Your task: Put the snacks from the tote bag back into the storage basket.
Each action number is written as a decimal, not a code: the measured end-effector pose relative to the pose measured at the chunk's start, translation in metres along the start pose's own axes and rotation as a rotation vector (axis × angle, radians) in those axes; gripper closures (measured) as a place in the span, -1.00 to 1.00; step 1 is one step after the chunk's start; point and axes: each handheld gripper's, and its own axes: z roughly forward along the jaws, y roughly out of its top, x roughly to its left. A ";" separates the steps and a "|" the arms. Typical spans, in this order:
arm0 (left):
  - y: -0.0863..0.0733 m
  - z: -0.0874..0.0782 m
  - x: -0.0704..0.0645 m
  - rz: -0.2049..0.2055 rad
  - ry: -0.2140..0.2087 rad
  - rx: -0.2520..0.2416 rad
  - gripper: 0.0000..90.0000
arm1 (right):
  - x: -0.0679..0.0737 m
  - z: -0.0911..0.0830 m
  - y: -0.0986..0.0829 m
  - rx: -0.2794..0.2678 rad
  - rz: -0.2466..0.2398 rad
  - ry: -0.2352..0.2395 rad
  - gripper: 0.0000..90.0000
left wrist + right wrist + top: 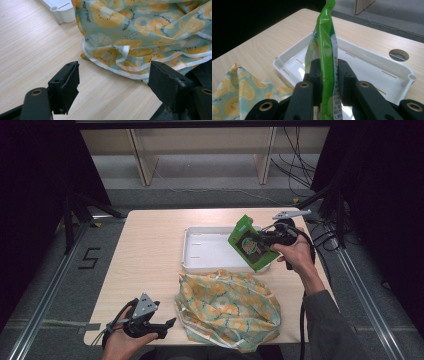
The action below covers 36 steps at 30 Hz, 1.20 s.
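Plainly, the work in hand is moving the green snack packet [251, 243], which hangs above the right end of the white plastic tray [200, 251] set toward the far right of the wooden table [150, 260]. Nearer the person, against the table's front edge, lies the fruit-print cloth bag [227, 307], slumped and crumpled, its white-piped hem facing the left gripper [162, 326].

The right gripper [327, 75] is clenched on the packet, jaws pressing flat on both faces low down, so the pouch stands edge-on and upright in the right gripper view. That grip looks sound; squeezing harder would likely only crush the contents.

The left gripper rests released at the front left corner, jaws wide apart on either side of the hem [120, 72] but not touching it. My reading is that the packet is passing between bag and tray, though which way cannot be told. Either way, keep it clear of the tray's rim, carry it level, and lower it until it rests before letting go. If the bag is involved, the left gripper should pinch one layer of the hem and lift it so the mouth gapes.
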 end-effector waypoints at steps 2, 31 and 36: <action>0.000 -0.001 0.001 0.017 0.002 0.002 -0.46 | -0.001 0.002 0.003 0.009 0.011 0.006 0.71; 0.002 0.003 -0.006 0.034 -0.010 0.003 -0.46 | -0.021 0.062 0.017 -0.006 0.154 -0.049 0.71; 0.002 0.001 -0.007 0.022 -0.018 -0.001 -0.46 | -0.026 0.070 0.019 -0.001 0.145 -0.066 0.71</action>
